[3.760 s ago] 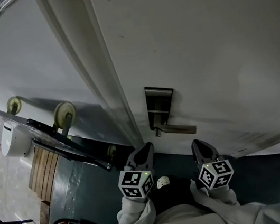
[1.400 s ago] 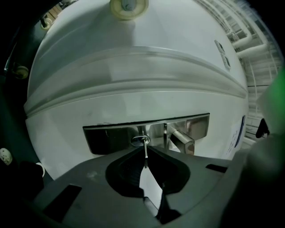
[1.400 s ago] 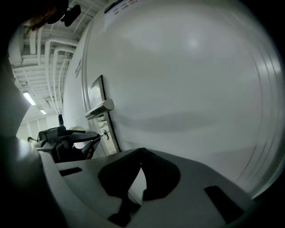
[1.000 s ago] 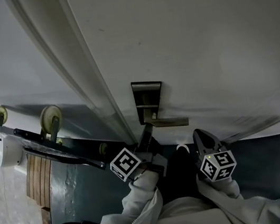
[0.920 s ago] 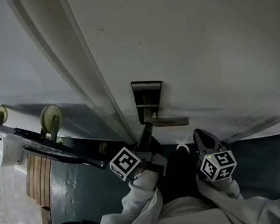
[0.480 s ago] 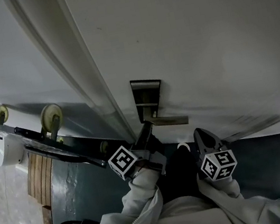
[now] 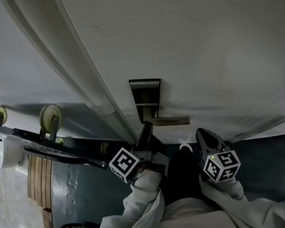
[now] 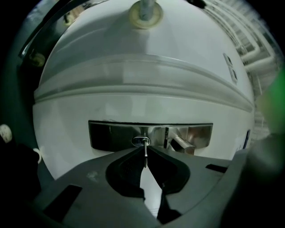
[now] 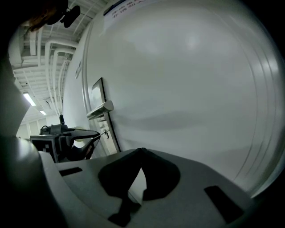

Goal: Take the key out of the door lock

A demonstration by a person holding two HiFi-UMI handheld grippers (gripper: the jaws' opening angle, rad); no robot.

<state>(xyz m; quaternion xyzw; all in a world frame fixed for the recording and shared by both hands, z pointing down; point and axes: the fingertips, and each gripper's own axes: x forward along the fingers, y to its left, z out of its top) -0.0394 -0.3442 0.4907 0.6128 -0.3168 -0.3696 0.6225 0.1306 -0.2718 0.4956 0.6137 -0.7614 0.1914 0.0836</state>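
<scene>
While the key (image 8: 145,158) sits in the lock (image 8: 140,141), pinched between the clenched jaws of the left gripper (image 8: 145,148), its shaft points straight ahead into the door (image 7: 201,45). Pulling straight back looks right. The right gripper (image 9: 141,151), closed and empty, hangs farther off.

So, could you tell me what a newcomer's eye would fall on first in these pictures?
First, the left gripper, shut on the thin key at the keyhole in the steel lock plate, beside the lever handle. Then the big white door filling the head view, and the right gripper, shut and empty, held beside it.
</scene>
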